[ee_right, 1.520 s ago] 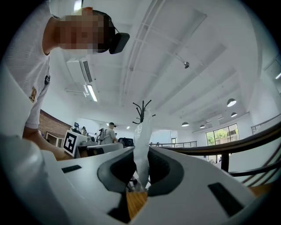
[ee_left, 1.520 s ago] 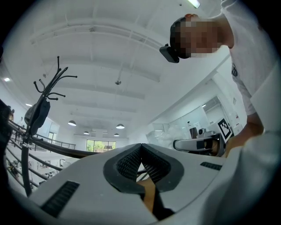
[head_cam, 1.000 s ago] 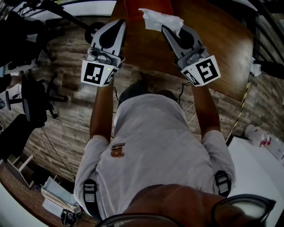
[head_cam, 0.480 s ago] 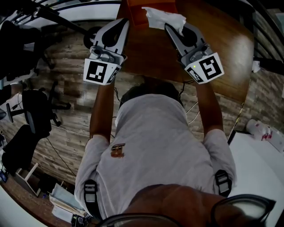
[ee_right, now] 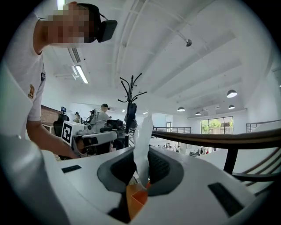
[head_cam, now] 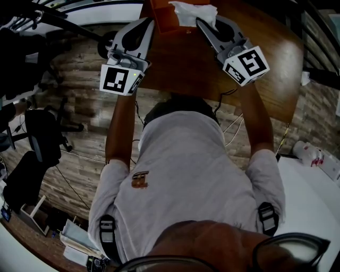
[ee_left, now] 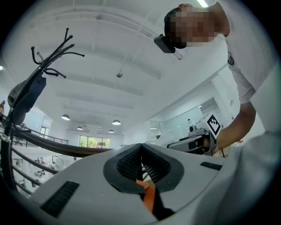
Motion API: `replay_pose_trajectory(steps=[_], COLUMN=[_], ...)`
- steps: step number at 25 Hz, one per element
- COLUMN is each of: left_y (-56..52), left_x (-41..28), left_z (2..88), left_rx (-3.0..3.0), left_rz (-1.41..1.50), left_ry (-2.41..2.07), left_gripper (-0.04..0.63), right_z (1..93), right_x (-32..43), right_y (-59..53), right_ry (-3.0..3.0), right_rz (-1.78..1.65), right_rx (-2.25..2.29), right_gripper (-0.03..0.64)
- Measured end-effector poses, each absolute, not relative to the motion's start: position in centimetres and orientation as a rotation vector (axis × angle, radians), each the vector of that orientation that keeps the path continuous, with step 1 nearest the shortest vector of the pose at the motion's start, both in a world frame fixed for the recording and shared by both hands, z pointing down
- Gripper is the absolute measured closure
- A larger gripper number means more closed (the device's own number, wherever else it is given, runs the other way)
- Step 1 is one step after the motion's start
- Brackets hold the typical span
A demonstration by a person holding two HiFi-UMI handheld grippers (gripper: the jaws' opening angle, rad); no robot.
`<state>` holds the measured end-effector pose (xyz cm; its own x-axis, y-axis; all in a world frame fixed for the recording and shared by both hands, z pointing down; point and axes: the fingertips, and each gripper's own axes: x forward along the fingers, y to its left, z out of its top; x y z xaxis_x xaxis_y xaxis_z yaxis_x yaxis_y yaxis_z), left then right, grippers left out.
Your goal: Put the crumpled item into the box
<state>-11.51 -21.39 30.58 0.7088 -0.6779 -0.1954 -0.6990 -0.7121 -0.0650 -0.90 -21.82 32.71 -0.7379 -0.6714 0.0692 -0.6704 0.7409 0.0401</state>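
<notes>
Gripping the crumpled item (ee_right: 142, 132), a wad of white paper, my right claw (ee_right: 142, 169) has its jaws clamped on the lower part while the rest stands up between them. In the head view the paper (head_cam: 192, 10) sits at the tip of the right claw (head_cam: 202, 21), over the right part of the orange box (head_cam: 162, 18) at the far side of the wooden counter (head_cam: 186, 58). Beneath those jaws the box (ee_right: 137, 200) shows orange; whether the paper touches it I cannot tell. My left claw (ee_left: 141, 160) has its jaws pressed together with nothing between them, and orange (ee_left: 147, 193) shows below. From above it (head_cam: 147, 22) lies just left of the box, apart from the paper.
</notes>
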Motion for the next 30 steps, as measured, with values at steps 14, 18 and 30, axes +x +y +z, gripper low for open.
replay_pose_trajectory(steps=[14,18,30], left_y=[-23.5,-24.2,-25.0], left_x=[-9.7,-9.7,-9.3], left_z=[32.0,32.9,34.8], left_rx=[-2.788,-2.796,-2.821], left_rz=[0.182,0.16,0.139], left_ry=[1.197,1.217,1.247], left_gripper=[0.575,0.575,0.576], right_z=[40.3,43.0,49.4], right_x=[0.1,0.0,0.0], right_y=[-28.0,-29.5,-32.7], right_ry=[-2.676,-2.615,-2.403], right_rz=[0.267,0.352,0.478], right_rx=[0.977,0.934,0.788], right_gripper=[0.552,0.552,0.552])
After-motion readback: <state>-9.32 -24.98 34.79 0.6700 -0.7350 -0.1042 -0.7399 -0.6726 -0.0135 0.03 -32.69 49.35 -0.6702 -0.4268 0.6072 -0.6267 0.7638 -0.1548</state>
